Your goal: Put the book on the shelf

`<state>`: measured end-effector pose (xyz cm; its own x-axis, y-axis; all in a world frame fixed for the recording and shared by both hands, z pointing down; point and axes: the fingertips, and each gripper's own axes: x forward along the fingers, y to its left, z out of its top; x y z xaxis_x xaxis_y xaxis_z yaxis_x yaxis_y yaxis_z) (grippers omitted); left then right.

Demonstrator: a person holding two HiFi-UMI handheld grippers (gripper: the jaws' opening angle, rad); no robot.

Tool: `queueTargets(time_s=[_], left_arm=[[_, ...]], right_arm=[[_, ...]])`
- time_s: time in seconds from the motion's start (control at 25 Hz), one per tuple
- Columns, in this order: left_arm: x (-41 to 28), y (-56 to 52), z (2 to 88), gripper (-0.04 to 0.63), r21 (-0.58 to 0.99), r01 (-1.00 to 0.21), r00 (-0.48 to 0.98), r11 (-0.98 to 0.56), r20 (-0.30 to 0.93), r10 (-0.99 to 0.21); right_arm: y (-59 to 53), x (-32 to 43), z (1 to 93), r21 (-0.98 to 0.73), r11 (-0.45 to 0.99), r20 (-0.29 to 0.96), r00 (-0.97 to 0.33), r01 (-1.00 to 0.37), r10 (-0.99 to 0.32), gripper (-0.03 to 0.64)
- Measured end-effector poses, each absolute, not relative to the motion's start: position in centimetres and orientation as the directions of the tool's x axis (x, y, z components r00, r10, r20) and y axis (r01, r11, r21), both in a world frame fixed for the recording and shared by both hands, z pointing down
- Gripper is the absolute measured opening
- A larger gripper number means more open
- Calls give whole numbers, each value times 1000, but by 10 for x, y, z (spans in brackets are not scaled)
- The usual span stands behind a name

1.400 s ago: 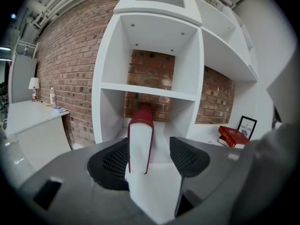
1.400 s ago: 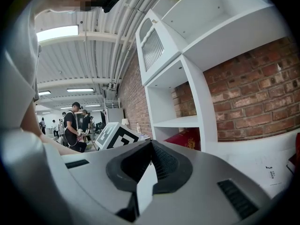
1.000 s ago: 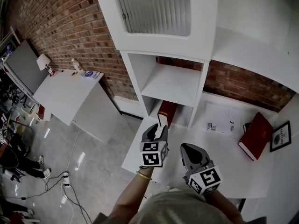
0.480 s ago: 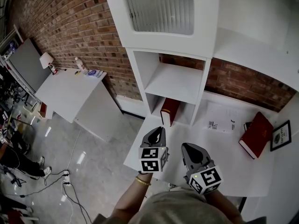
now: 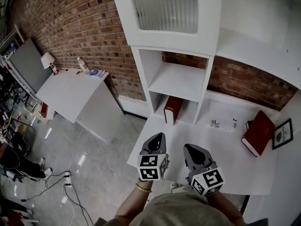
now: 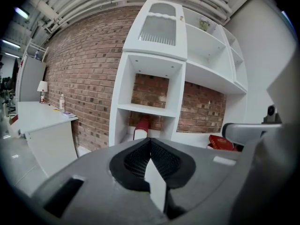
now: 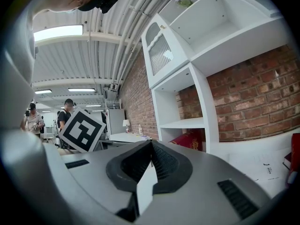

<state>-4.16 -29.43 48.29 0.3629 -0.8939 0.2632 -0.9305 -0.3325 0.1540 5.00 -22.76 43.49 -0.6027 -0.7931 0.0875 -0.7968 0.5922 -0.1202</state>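
Left gripper (image 5: 159,136) jaws just closed, nothing between them; right gripper (image 5: 187,148) shut too, empty.
Both hang side by side over near edge of white counter (image 5: 221,154). Beyond left gripper, red book (image 5: 171,109) stands upright in lower bay of shelf (image 5: 181,81). Far right, second book (image 5: 257,133) lies flat on counter.

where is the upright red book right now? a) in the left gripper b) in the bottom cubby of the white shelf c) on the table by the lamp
b: the upright red book stands inside the bottom cubby of the white shelf.
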Motion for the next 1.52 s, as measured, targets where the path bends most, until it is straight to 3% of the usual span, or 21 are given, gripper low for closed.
queueTargets(time_s=[1.52], left_arm=[[-73,-174,461,9,245,-891,436,-383,225,-871]], right_arm=[[-126,24,437,-121,554,103,-566,-823,-818,6]])
